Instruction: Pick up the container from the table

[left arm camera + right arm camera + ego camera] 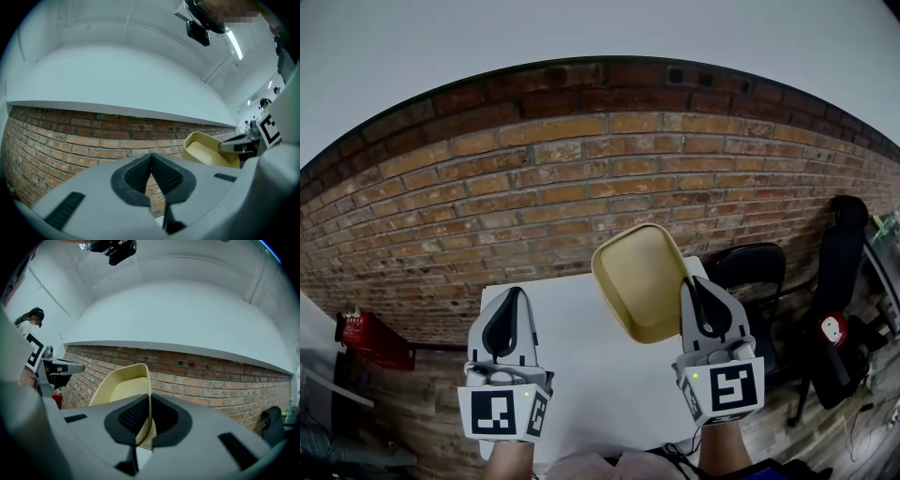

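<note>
A pale yellow plastic container (641, 279) hangs tilted in the air above the white table (572, 375), its open side facing me. My right gripper (698, 302) is shut on its right rim, and in the right gripper view the thin wall of the container (124, 389) runs between the two black pads of that right gripper (149, 414). My left gripper (512, 317) hovers over the table's left half, apart from the container, shut with nothing between its pads. In the left gripper view the left gripper (151, 169) has its pads meeting, and the container (206, 150) shows off to the right.
A brick wall (581, 178) stands right behind the table. Dark office chairs (834, 281) stand on the floor at the right. A red object (370, 339) sits at the far left by the wall.
</note>
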A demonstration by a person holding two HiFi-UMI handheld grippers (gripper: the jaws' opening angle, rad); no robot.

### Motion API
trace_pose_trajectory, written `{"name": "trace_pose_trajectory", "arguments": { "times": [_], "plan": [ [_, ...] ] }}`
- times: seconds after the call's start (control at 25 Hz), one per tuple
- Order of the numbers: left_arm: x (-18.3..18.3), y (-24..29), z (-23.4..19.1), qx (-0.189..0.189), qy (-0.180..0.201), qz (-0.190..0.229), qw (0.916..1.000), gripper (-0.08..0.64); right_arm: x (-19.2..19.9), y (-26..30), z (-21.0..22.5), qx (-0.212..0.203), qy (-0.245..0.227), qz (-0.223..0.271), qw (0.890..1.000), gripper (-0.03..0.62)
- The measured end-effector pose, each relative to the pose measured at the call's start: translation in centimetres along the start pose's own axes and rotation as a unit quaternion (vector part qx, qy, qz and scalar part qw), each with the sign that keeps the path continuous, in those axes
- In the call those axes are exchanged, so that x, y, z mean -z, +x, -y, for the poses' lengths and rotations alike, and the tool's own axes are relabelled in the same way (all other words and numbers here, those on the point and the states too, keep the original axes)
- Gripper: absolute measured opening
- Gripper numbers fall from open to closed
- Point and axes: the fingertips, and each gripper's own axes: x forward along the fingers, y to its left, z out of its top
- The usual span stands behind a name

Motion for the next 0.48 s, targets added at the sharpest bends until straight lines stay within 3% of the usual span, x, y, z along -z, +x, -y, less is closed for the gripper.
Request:
{"name": "trace_pose_trajectory", "arguments": {
  "times": [0.48],
  "plan": [
    [0.15,0.32,0.20,0.003,-0.001,0.000,1.0000,0.009,-0.03,0.24,0.15,0.000,-0.002,0.001,1.000,0.012]
  ]
}}
